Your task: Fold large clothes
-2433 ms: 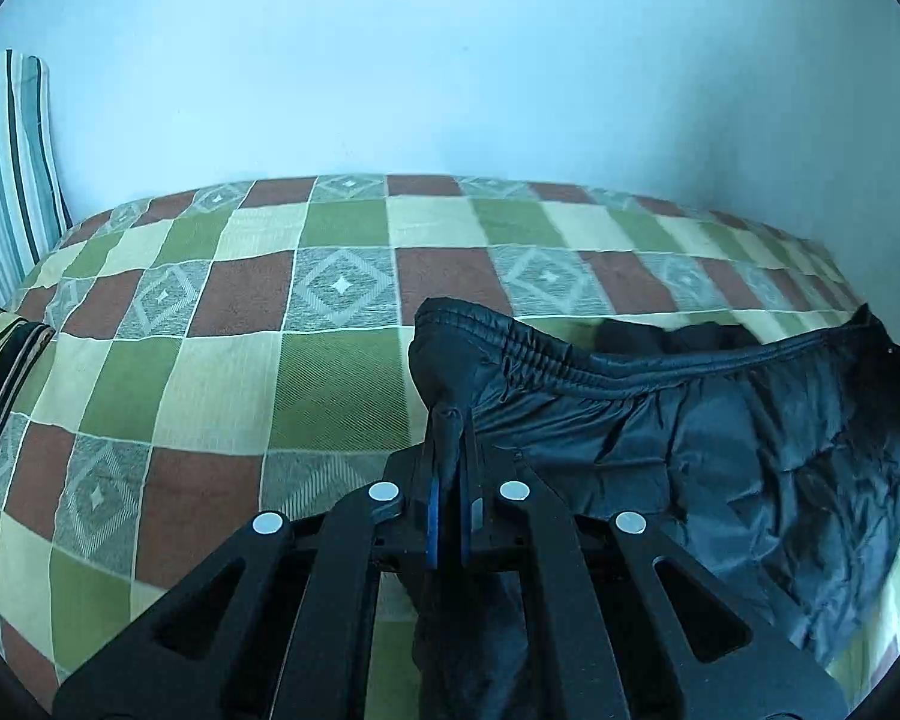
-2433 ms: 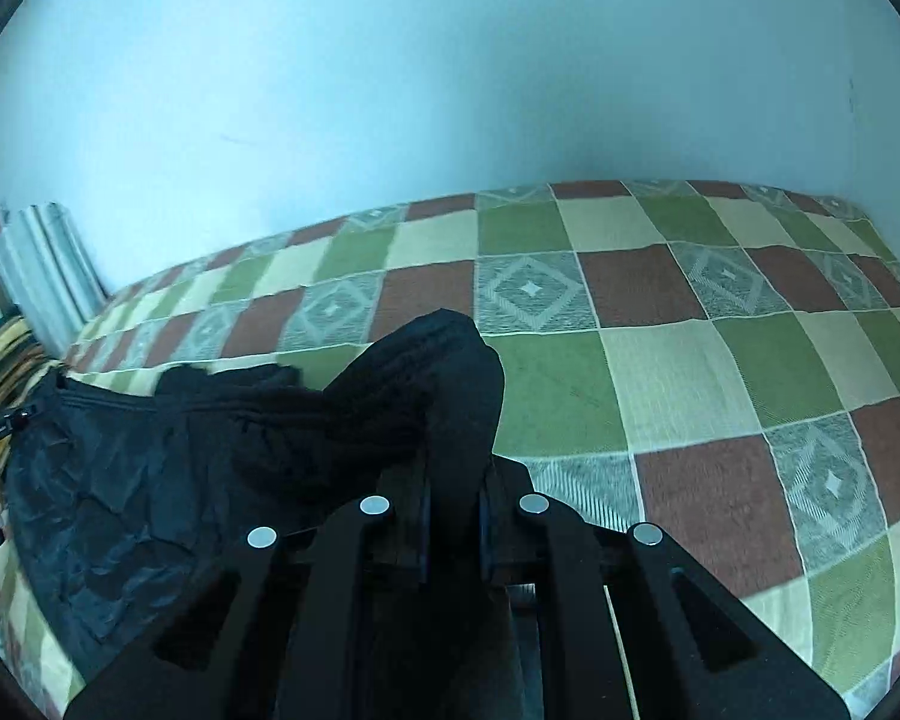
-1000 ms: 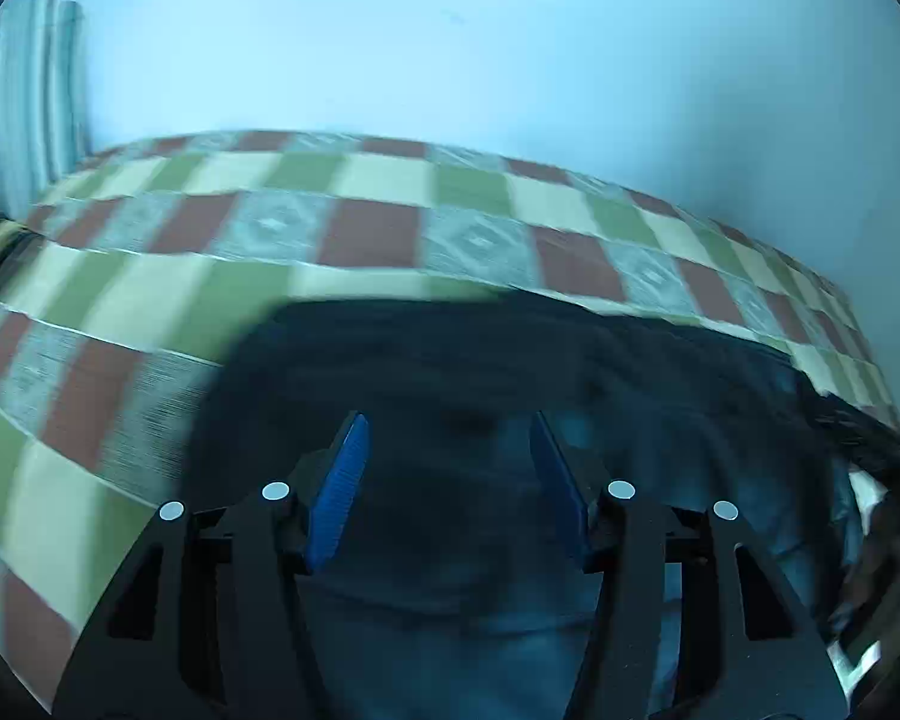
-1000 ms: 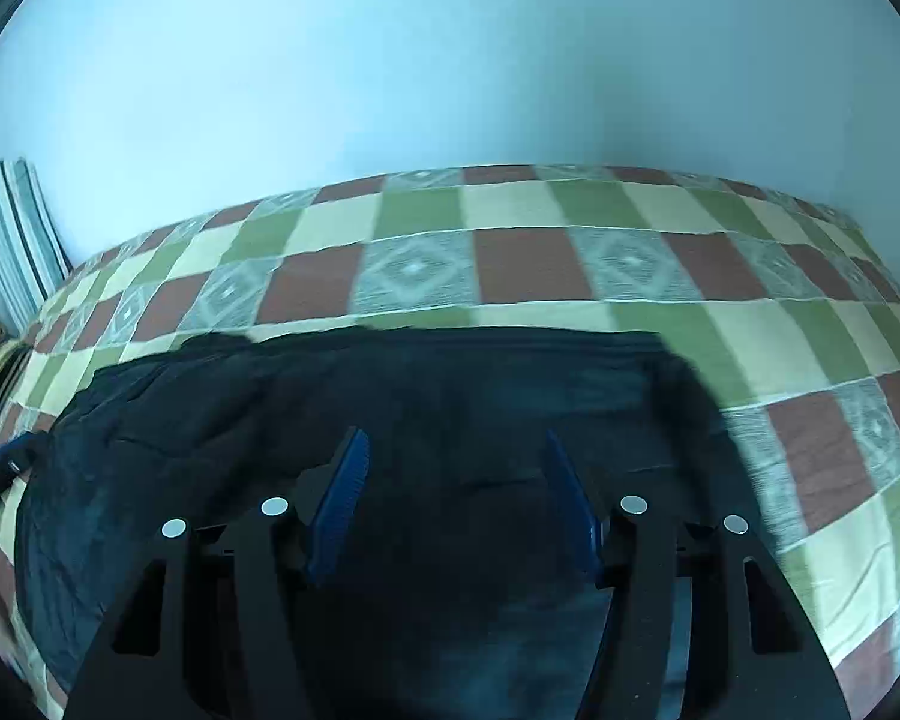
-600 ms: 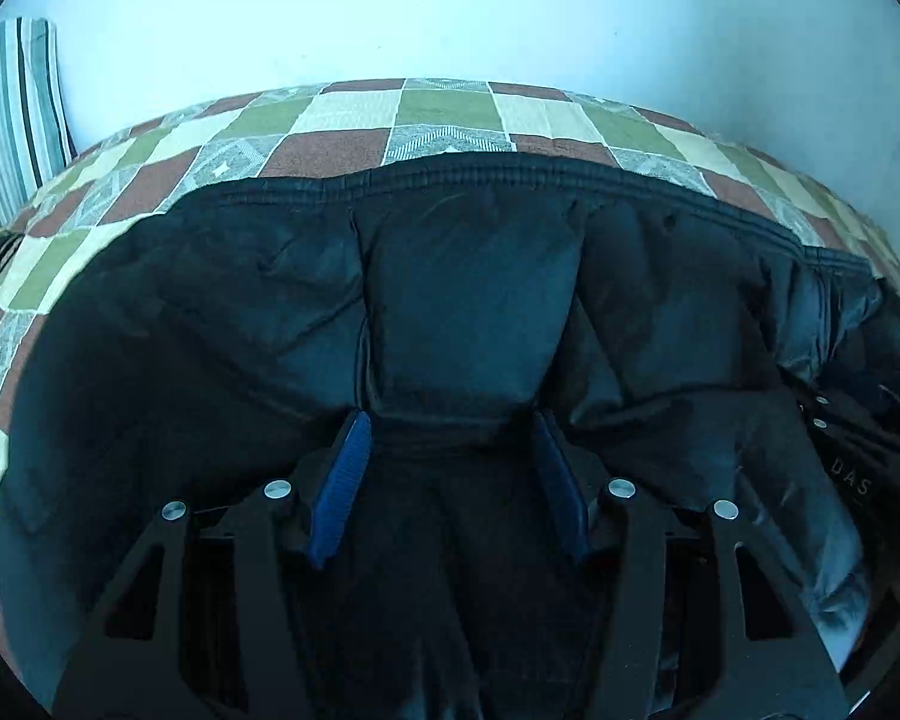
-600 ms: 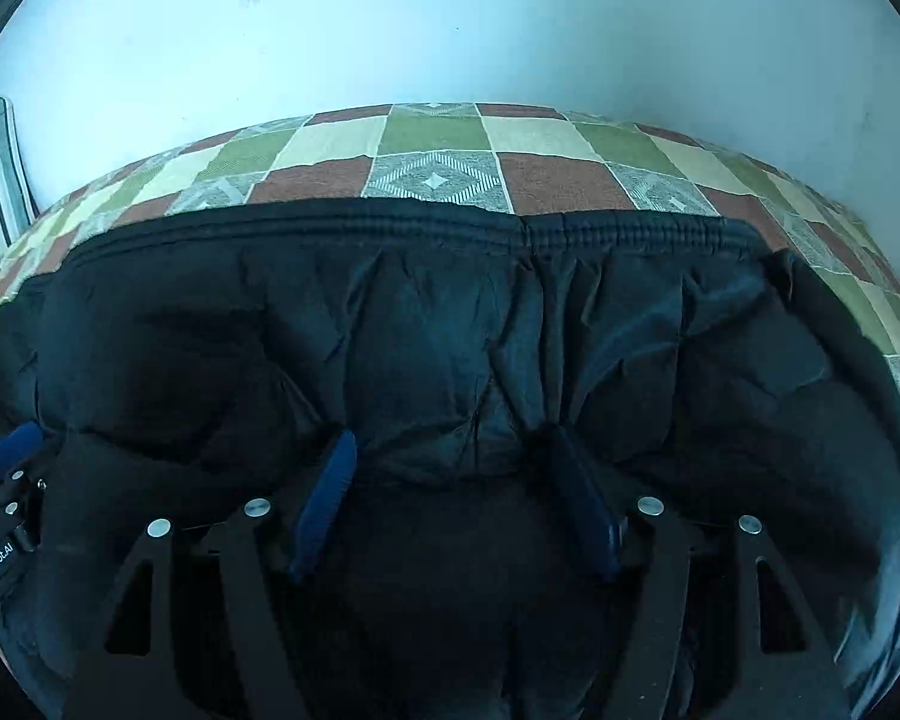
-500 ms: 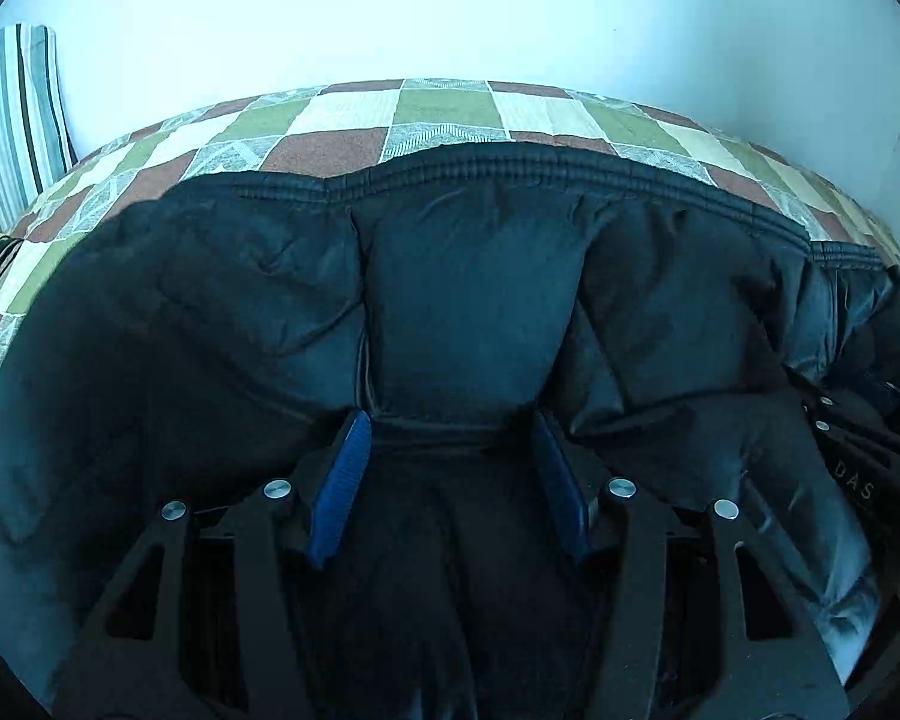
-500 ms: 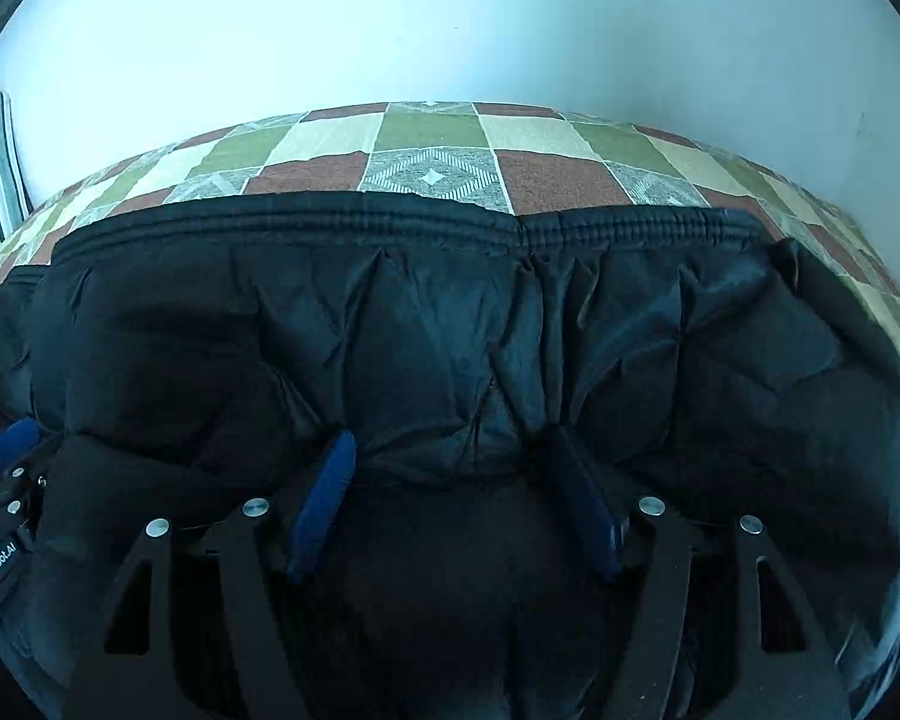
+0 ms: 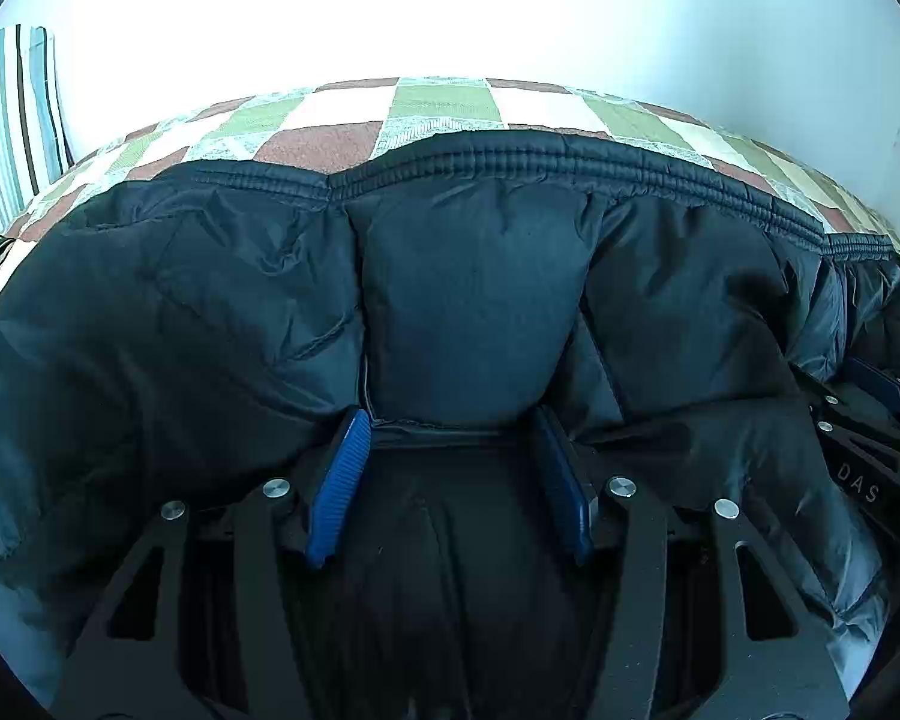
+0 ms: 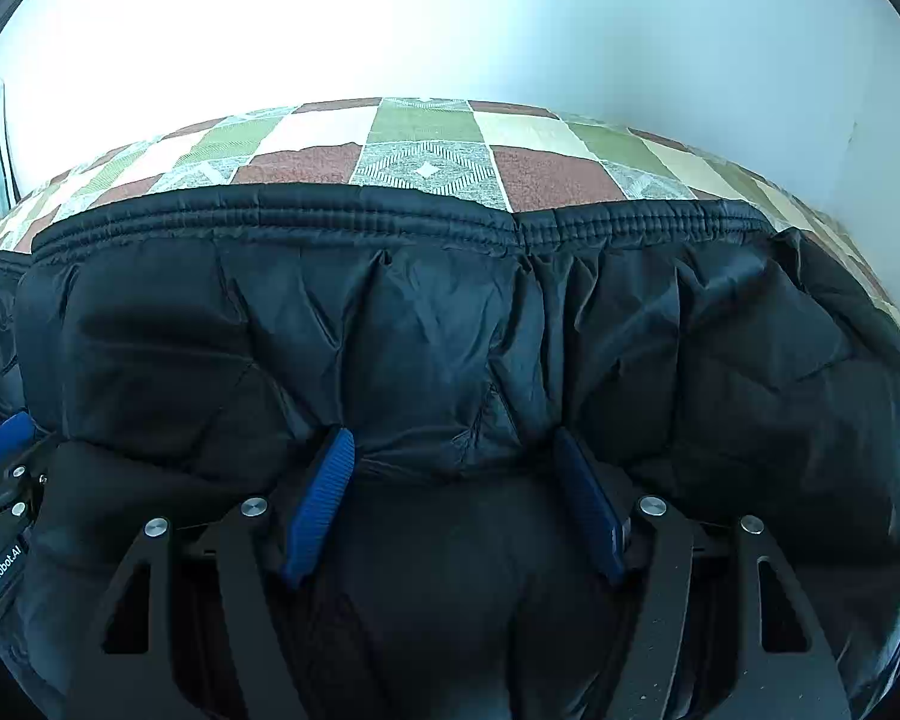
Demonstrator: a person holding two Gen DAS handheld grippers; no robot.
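Note:
A black puffer jacket (image 9: 474,300) lies on the checkered bed, its ribbed hem (image 9: 510,165) toward the wall. It also fills the right wrist view (image 10: 450,330). My left gripper (image 9: 450,426) is open, its blue pads (image 9: 345,468) spread with a fold of jacket bulging between them. My right gripper (image 10: 453,450) is open in the same way, with padded fabric between its blue pads (image 10: 324,492). Each gripper shows at the edge of the other's view: the right one (image 9: 870,396), the left one (image 10: 0,444).
The bed (image 10: 426,171) has a green, brown and cream checkered cover and runs to a pale wall behind and on the right. A striped pillow (image 9: 12,120) stands at the far left.
Both grippers, earlier shut on the lifted jacket edge, have let go and opened. The jacket now lies spread on the bed. Both grippers sit low on it, nearly still over the last half second.

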